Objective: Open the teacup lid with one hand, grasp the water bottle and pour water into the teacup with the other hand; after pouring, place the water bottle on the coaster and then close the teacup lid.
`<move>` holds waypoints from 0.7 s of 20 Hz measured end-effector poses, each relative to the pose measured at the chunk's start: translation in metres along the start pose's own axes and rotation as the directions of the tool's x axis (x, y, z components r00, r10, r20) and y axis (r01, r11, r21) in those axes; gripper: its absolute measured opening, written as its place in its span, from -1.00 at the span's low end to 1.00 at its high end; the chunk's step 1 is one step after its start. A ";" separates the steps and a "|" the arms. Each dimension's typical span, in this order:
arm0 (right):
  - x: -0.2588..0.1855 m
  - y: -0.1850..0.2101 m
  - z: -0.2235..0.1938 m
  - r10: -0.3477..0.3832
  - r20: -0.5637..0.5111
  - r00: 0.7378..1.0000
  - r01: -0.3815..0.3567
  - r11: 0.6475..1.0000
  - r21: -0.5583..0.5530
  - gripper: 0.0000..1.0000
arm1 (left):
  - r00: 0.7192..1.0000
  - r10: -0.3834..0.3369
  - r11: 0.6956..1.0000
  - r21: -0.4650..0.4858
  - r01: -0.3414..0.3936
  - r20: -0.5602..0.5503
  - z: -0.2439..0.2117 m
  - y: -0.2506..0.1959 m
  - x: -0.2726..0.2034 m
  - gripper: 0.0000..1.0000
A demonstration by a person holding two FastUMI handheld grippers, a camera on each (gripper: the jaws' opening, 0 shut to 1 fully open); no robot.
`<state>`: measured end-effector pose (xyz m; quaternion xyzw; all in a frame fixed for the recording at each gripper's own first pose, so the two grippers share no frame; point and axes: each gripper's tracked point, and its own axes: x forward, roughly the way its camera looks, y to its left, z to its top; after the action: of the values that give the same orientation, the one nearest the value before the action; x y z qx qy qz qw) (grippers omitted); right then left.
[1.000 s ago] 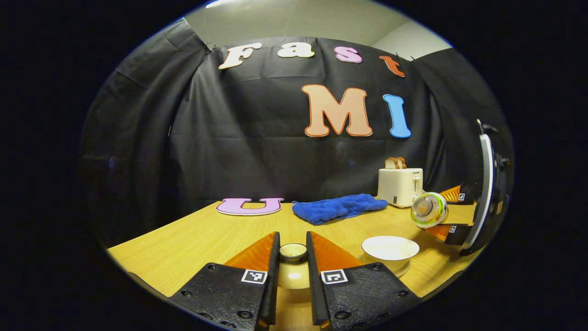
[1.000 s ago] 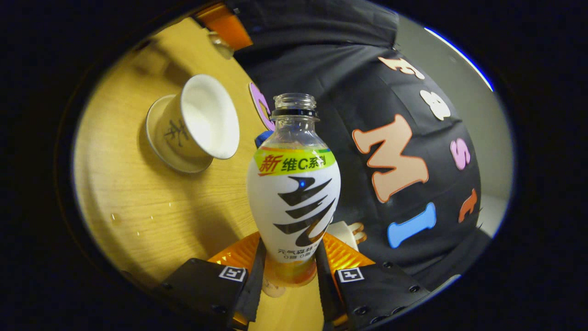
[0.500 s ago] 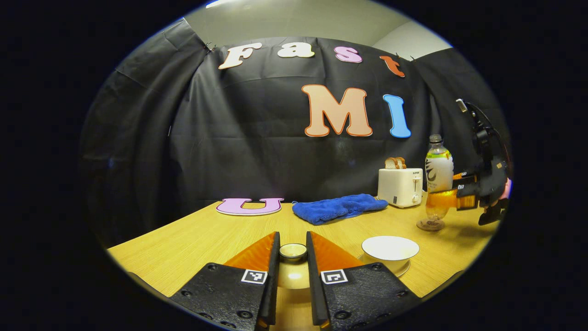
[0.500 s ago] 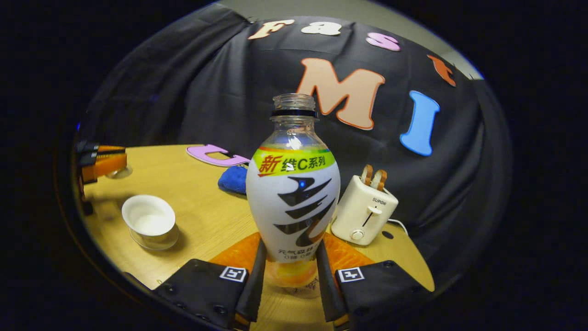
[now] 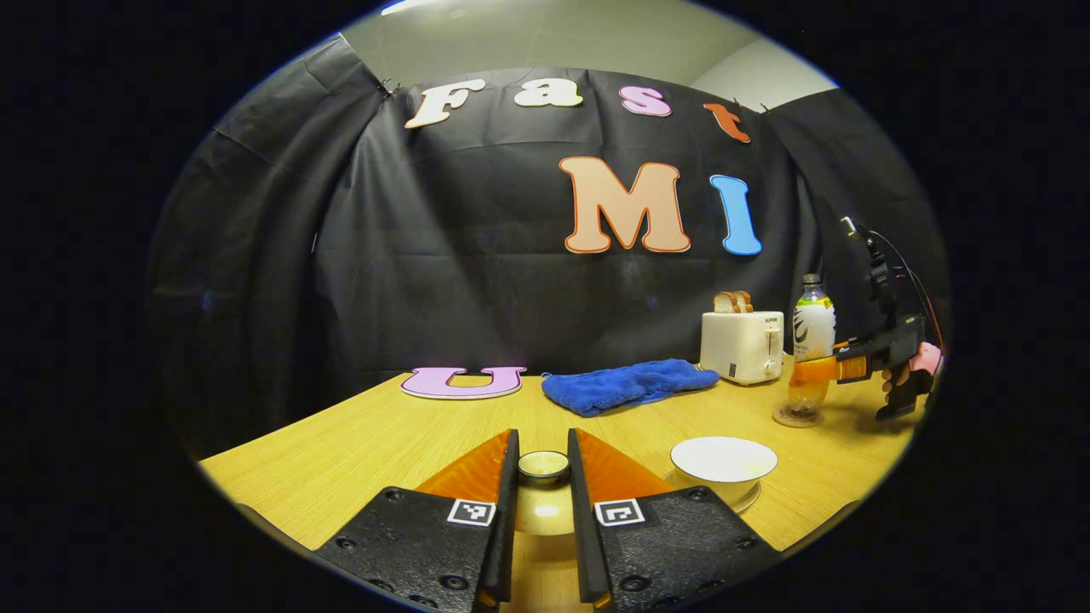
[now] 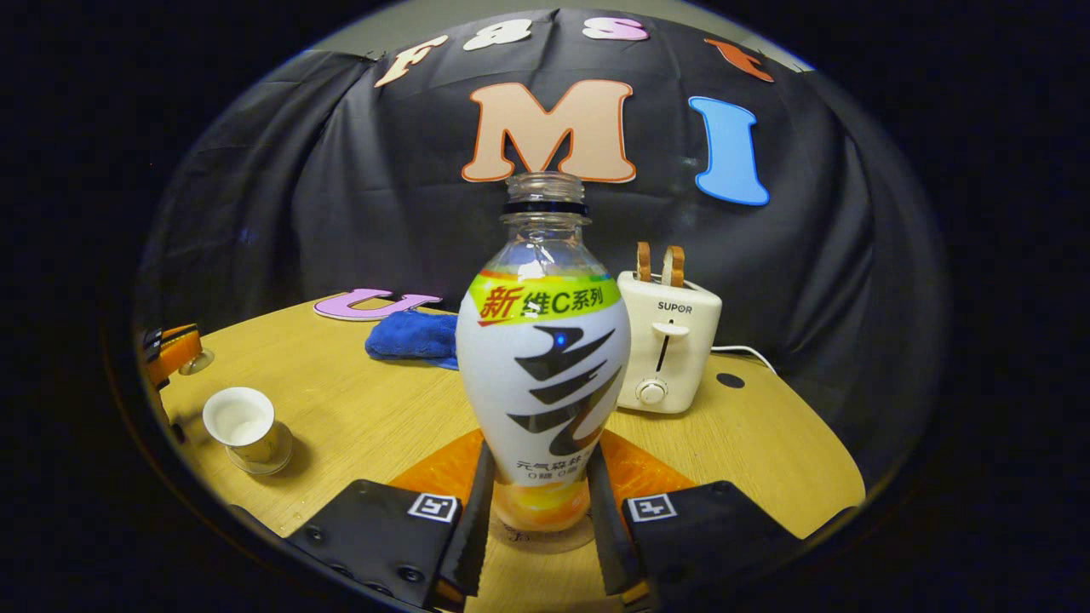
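Now at the bottle-down step: my right tool (image 6: 535, 511) is clamped on the lower body of the uncapped water bottle (image 6: 543, 358), upright, its base on or just over the round coaster (image 5: 797, 417) near the toaster (image 5: 742, 345). Next I'd release there, then bring the lid back. My left tool (image 5: 543, 502) pinches the teacup lid (image 5: 543, 465) by its knob, jaws nearly closed, beside the open teacup (image 5: 723, 460) on the table (image 5: 358, 443)
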<state>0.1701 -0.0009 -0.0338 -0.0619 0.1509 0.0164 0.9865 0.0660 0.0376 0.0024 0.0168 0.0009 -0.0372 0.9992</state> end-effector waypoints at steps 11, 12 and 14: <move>0.000 -0.005 -0.013 0.000 -0.016 1.000 0.000 1.000 0.009 0.39 | 1.000 -0.001 1.000 0.000 0.001 0.000 0.000 0.001 -0.001 -0.44; 0.000 -0.004 -0.012 0.005 -0.014 1.000 -0.005 1.000 0.013 0.47 | 1.000 -0.001 1.000 0.000 0.001 0.000 -0.001 0.000 0.000 -0.44; -0.001 -0.004 -0.013 0.013 -0.010 1.000 -0.013 1.000 0.023 0.50 | 1.000 -0.001 1.000 0.000 0.001 0.000 0.000 0.000 0.000 -0.44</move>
<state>0.1656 -0.0066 -0.0452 -0.0496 0.1566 0.0209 0.9862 0.0657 0.0380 0.0022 0.0168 0.0008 -0.0375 0.9992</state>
